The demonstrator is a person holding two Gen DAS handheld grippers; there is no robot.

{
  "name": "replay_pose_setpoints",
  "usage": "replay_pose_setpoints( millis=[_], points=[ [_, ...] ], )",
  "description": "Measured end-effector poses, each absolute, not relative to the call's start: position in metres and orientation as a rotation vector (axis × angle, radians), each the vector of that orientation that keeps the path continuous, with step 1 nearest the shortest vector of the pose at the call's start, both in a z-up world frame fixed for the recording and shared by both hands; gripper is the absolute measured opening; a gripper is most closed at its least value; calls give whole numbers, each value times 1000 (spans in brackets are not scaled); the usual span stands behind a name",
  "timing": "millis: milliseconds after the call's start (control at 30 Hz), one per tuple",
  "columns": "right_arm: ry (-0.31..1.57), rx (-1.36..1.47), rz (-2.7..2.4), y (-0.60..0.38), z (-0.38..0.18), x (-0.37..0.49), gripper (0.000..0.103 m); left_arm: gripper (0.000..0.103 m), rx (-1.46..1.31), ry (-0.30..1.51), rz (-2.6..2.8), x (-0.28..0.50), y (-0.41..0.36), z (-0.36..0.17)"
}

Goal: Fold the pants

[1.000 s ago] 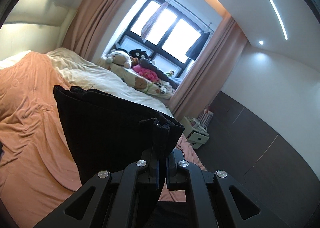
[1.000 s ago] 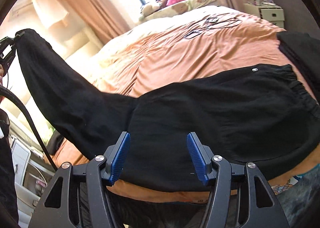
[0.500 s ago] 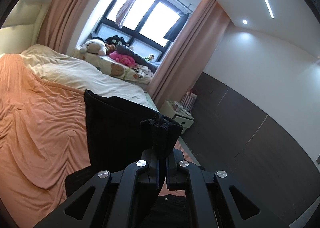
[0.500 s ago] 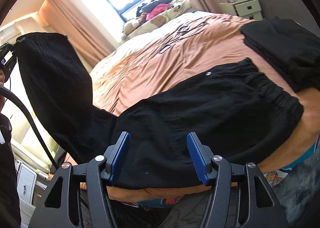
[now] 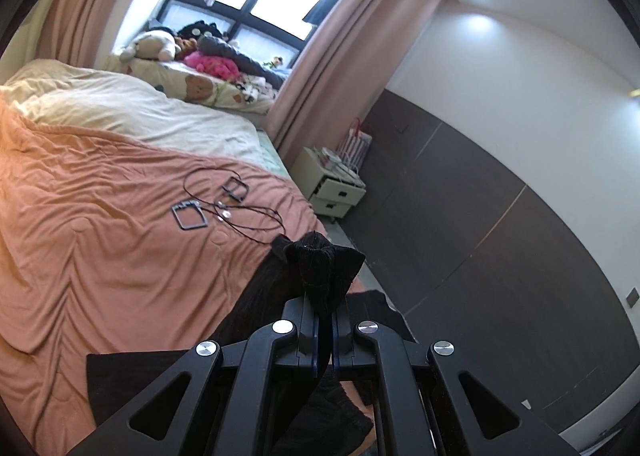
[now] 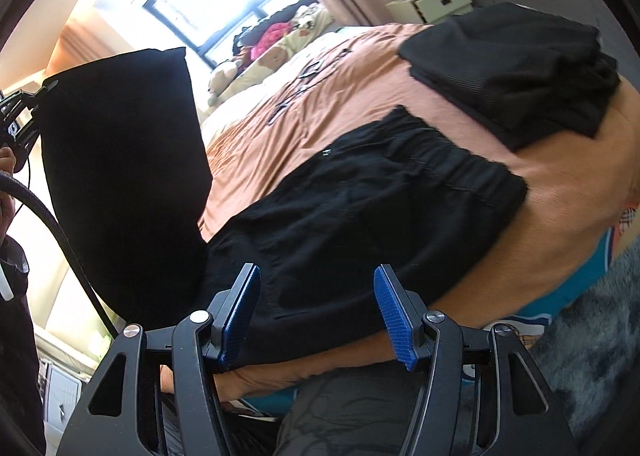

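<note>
Black pants cuff (image 5: 320, 272) bunched in my left gripper (image 5: 325, 330), clamped tight, above the orange bedspread (image 5: 100, 236). Right view: right gripper (image 6: 316, 312) wide, holding nothing; waistband (image 6: 452, 164) lies far-right, lifted leg (image 6: 120, 160) hangs left, so left hand folds rightward.

Black pants (image 6: 360, 216) on an orange bedspread (image 5: 100, 248)

The right gripper (image 6: 316, 316) was black with blue ribbed pads (image 6: 390, 316); the curtains (image 5: 332, 56) were dusty pink, the nightstand (image 5: 332, 184) cream, the wall panelling (image 5: 500, 236) dark grey, and the folded garments (image 6: 516, 68) black.
</note>
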State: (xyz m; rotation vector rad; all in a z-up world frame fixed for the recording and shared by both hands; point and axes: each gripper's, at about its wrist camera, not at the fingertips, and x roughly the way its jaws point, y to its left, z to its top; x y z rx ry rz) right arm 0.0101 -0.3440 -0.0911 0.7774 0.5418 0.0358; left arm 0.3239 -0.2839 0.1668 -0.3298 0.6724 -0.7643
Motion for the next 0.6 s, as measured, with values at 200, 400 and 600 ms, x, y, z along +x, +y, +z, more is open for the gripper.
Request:
replay_pose_setpoints(
  millis=[200,400,600],
  points=[
    [537,816,13,-365,-102,1,58,4,-282,734,-795,328,-339,146],
    [550,843,4,-377,-112,2,58,4,-264,800,-815,336,-380,117],
    [562,850,1,-385,-117,2,58,4,-284,874,-825,344,-394,75]
  ],
)
